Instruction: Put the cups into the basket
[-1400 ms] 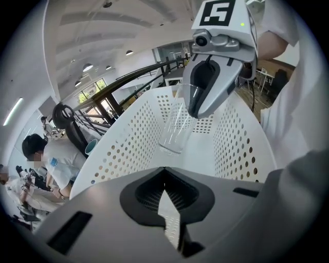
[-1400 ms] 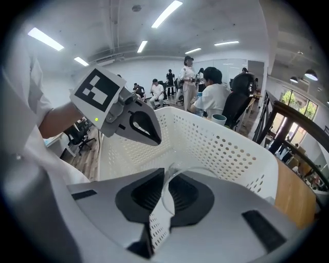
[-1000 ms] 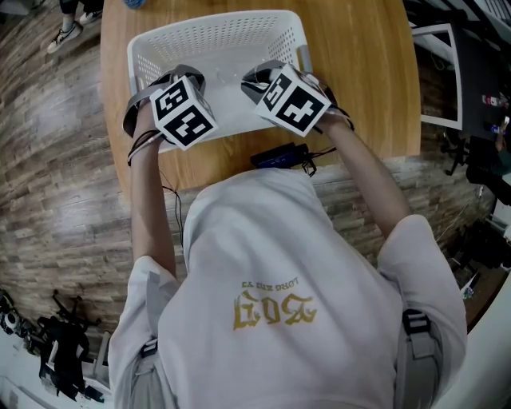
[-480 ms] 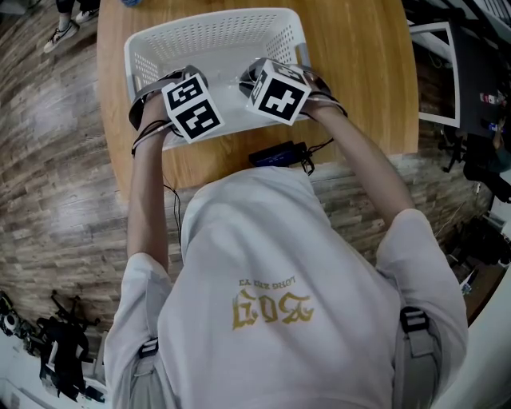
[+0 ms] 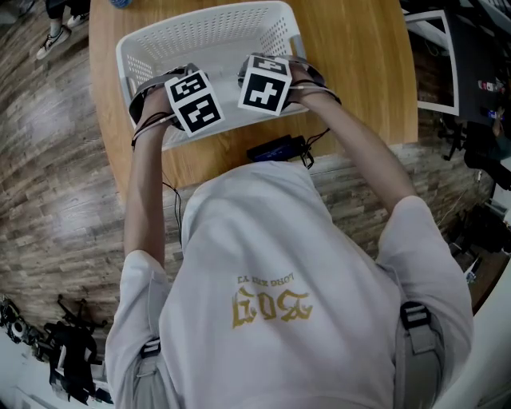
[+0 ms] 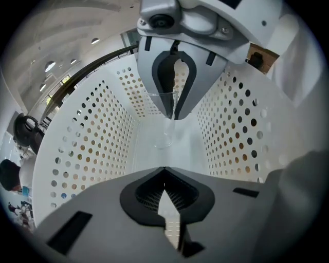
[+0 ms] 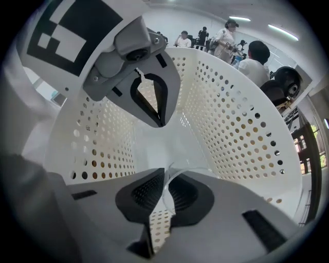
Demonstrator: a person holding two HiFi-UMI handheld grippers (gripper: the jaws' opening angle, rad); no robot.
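Observation:
A white perforated basket (image 5: 207, 20) stands on the round wooden table (image 5: 359, 80). Both grippers reach into it from the near side, side by side, their marker cubes covering the jaws in the head view. My right gripper (image 7: 165, 181) is shut on the rim of a clear plastic cup (image 7: 170, 173). In the left gripper view the right gripper (image 6: 172, 110) hangs the clear cup (image 6: 165, 131) just above the basket floor, between the basket walls (image 6: 92, 133). My left gripper (image 6: 165, 180) has its jaws together with nothing seen between them. The right gripper view shows the left gripper (image 7: 154, 115) the same way.
A black device with a cable (image 5: 275, 149) lies on the table between the basket and my body. A blue object (image 5: 120, 2) sits at the table's far edge. Wooden floor surrounds the table. Several people (image 7: 226, 31) stand far off beyond the basket wall (image 7: 231, 118).
Both grippers have moved forward and deeper into the basket. The right gripper's cube has turned and drawn closer to the left one.

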